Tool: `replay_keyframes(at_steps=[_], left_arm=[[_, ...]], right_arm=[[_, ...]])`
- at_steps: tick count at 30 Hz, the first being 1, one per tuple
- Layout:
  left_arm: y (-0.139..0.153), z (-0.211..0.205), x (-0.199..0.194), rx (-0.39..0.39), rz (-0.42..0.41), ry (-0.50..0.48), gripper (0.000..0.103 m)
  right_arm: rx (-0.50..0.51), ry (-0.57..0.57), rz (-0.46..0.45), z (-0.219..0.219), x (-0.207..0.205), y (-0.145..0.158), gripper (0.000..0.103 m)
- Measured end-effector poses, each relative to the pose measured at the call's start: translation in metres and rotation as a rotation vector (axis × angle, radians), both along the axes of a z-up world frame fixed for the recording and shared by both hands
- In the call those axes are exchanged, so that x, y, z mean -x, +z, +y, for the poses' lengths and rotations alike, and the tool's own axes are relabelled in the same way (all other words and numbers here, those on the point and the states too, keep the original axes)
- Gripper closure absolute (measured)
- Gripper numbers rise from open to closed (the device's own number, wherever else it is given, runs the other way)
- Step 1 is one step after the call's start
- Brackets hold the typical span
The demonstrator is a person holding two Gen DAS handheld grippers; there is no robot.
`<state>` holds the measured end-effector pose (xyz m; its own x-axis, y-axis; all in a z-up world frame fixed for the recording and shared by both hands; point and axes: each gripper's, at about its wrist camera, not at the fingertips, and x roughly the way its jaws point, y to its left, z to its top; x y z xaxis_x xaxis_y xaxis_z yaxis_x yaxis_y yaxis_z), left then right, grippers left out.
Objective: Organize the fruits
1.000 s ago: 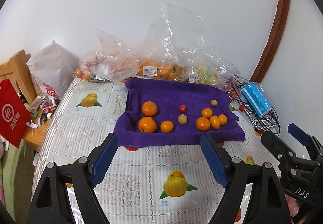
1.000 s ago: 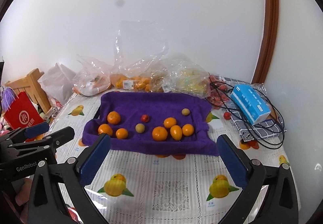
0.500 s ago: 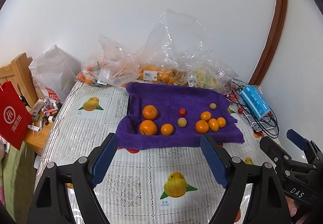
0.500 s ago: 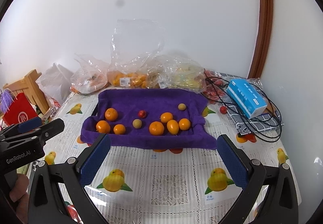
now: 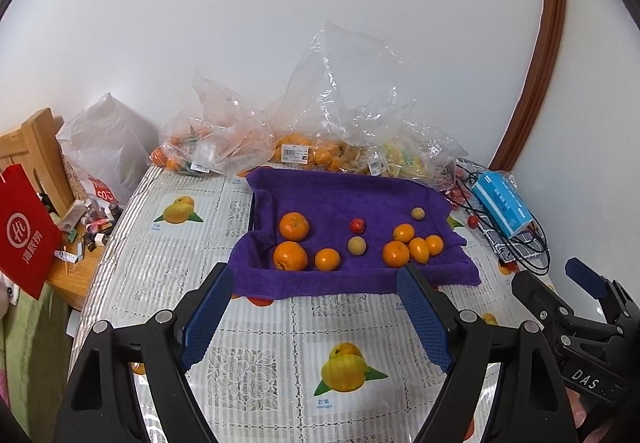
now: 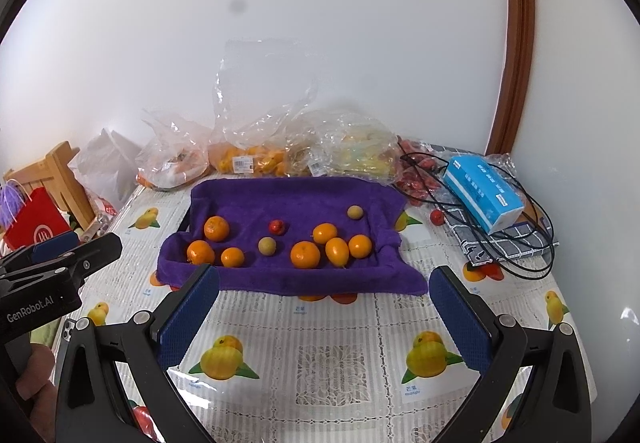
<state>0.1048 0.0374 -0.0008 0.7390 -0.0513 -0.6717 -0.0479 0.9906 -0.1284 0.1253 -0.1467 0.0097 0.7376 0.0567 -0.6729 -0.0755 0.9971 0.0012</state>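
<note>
Both wrist views look down, side by side — sharing the purple towel (image 5: 352, 199).

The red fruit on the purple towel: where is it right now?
In both wrist views the red fruit lies mid-towel, just behind the tan round fruit.

Both views are bright and evenly lit with soft indoor light, the white wall (image 5: 360, 23) nearly washed out. Shadows under the fruit on the purple towel (image 6: 288, 199) are faint and short. Glare glints off the clear plastic bags (image 5: 344, 83) and the glossy tablecloth (image 6: 336, 363). Fisheye bending curves the door frame (image 5: 548, 43), and black vignetting fills the corners. A small dark smudge (image 6: 237, 4) marks the right view
</note>
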Motion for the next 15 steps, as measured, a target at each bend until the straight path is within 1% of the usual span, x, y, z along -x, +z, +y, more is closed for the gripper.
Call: replay_keyframes(at_steps=[15], left_arm=[[-0.0011, -0.0004, -0.0019, 0.000, 0.001, -0.001, 0.020]], right_arm=[[0.002, -0.002, 0.006, -0.0016, -0.0014, -0.0022, 0.000]])
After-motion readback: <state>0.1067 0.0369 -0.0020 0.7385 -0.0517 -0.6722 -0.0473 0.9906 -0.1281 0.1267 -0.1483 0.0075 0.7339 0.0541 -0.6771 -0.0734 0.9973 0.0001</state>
